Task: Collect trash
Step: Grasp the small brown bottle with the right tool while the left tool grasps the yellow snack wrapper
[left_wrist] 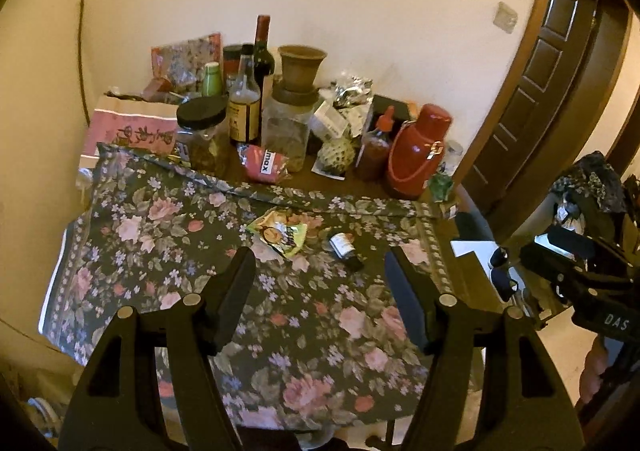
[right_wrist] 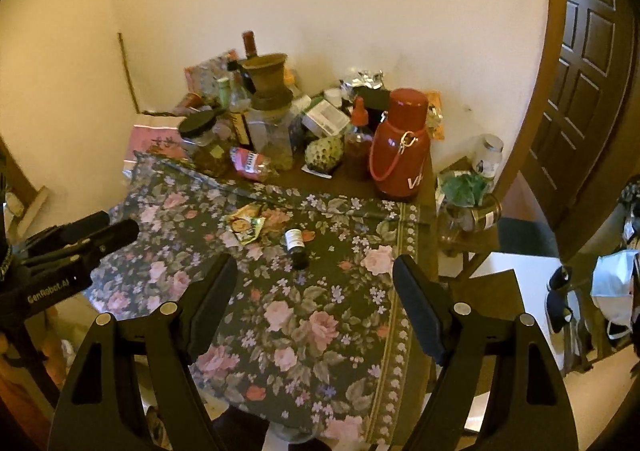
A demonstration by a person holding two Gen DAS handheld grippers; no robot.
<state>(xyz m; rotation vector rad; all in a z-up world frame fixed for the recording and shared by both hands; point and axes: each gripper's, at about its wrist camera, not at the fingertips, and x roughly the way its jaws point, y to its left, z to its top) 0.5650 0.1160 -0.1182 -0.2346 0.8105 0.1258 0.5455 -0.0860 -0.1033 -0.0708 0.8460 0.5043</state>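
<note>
A crumpled yellow-green snack wrapper [left_wrist: 278, 236] lies on the floral tablecloth [left_wrist: 160, 251]; it also shows in the right wrist view [right_wrist: 245, 225]. A small dark bottle [left_wrist: 345, 250] with a white label lies on its side just right of the wrapper, and shows in the right wrist view [right_wrist: 296, 247]. My left gripper [left_wrist: 320, 271] is open and empty, hovering above the cloth just short of both items. My right gripper [right_wrist: 314, 279] is open and empty, just short of the bottle. A red crumpled packet [left_wrist: 265, 167] lies past the cloth's far edge.
The back of the table holds a red thermos [left_wrist: 418, 151], glass jars [left_wrist: 286, 127], bottles [left_wrist: 244, 107], a clay pot [left_wrist: 301, 65] and foil packets. A small side stand with a plant [right_wrist: 466, 191] is at the right. A brown door [right_wrist: 588, 71] is far right.
</note>
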